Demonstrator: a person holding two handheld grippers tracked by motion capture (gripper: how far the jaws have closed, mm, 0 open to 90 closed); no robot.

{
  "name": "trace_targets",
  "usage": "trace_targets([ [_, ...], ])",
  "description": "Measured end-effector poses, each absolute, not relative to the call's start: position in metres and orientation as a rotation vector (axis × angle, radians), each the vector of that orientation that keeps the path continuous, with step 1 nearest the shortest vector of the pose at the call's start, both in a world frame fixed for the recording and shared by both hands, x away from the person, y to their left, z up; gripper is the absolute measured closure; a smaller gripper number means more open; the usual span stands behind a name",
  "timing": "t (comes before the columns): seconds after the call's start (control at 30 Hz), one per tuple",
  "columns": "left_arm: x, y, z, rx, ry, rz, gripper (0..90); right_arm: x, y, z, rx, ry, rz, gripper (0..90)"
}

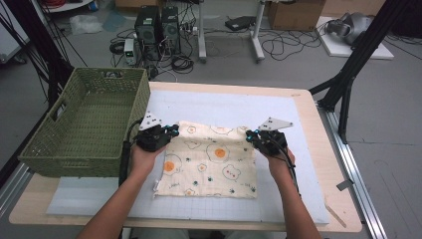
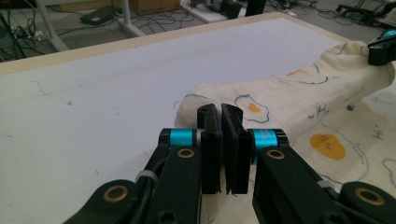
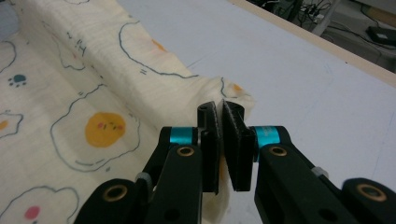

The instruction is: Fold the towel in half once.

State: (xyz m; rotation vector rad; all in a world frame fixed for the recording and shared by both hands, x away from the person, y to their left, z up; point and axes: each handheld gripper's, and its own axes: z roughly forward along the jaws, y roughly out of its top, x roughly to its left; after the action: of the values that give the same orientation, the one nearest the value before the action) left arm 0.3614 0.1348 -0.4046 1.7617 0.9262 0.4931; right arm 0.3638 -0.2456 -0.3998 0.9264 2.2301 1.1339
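A cream cloth (image 1: 211,167) printed with fried eggs and bears lies on the white mat (image 1: 219,104) in the middle of the table. Its far edge is lifted into a raised fold (image 2: 303,86) between my two grippers. My left gripper (image 1: 173,131) is shut on the cloth's far left corner, where its jaws (image 2: 219,114) meet with fabric bunched at their tips. My right gripper (image 1: 251,135) is shut on the far right corner, and cloth (image 3: 116,79) is pinched between its jaws (image 3: 219,109). The right gripper's tip (image 2: 380,49) also appears at the far end of the fold in the left gripper view.
A green woven basket (image 1: 74,162) stands on the table's left side, close to my left hand. Bare mat extends beyond the cloth towards the table's far edge (image 1: 229,88). Computers, cables and black frame legs (image 1: 348,74) are on the floor behind the table.
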Motion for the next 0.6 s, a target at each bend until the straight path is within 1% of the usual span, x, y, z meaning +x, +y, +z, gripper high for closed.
trace_targets([
  [0.37, 0.338, 0.139, -0.417, 1.795, 0.903, 0.455, 85.8, 0.335, -0.245, -0.406, 0.879, 2.258, 1.133, 85.4],
  [0.6, 0.325, 0.139, -0.426, 1.848, 0.875, 0.465, 85.6, 0.32, -0.247, -0.417, 0.874, 2.278, 1.122, 85.4],
])
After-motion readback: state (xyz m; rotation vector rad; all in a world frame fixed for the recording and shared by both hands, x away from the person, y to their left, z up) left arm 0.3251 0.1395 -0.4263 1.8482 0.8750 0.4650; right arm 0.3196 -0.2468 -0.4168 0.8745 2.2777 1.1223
